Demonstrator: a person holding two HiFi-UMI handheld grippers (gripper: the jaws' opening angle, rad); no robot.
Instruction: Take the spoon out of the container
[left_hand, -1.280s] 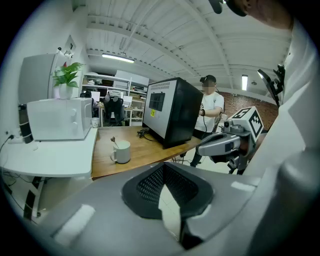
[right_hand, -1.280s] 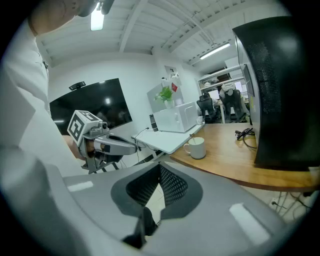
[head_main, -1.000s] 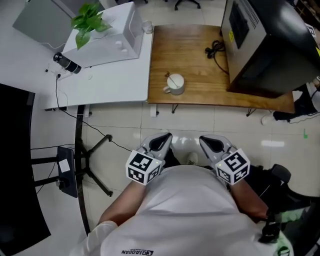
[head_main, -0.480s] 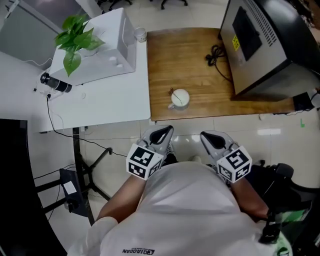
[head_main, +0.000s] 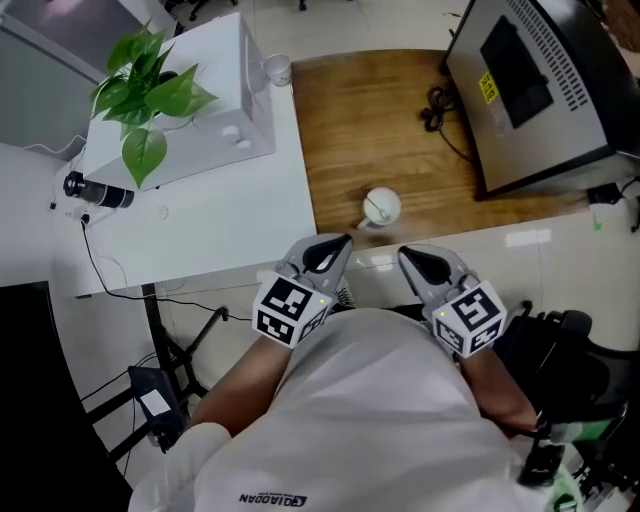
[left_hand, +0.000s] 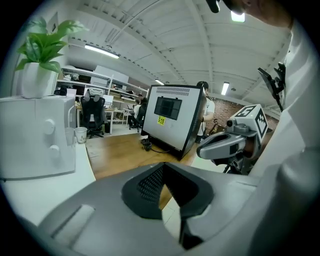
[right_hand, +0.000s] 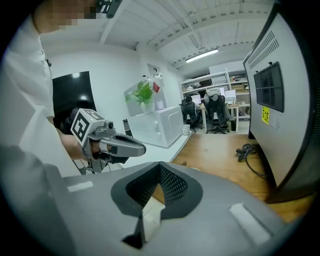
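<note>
A white mug (head_main: 381, 207) with a spoon (head_main: 375, 205) resting in it stands on the wooden table (head_main: 380, 120), close to the table's near edge. My left gripper (head_main: 338, 243) and right gripper (head_main: 406, 256) are held side by side just short of that edge, over the tiled floor, the mug ahead and between them. Both pairs of jaws are shut with nothing in them. The left gripper view shows its own shut jaws (left_hand: 163, 167) and the right gripper (left_hand: 202, 149) beside them. The right gripper view shows its own jaws (right_hand: 159, 167) and the left gripper (right_hand: 140, 148).
A large grey machine (head_main: 540, 90) fills the table's right side, a black cable (head_main: 438, 105) beside it. Left of the wooden table stands a white table (head_main: 220, 215) with a white box (head_main: 200, 110), a plant (head_main: 145, 85), a paper cup (head_main: 277, 69) and a small black device (head_main: 95, 190).
Both grippers have moved forward together toward the wooden table. The mug now lies much nearer to them and lower in the head view. Their jaws stay shut.
</note>
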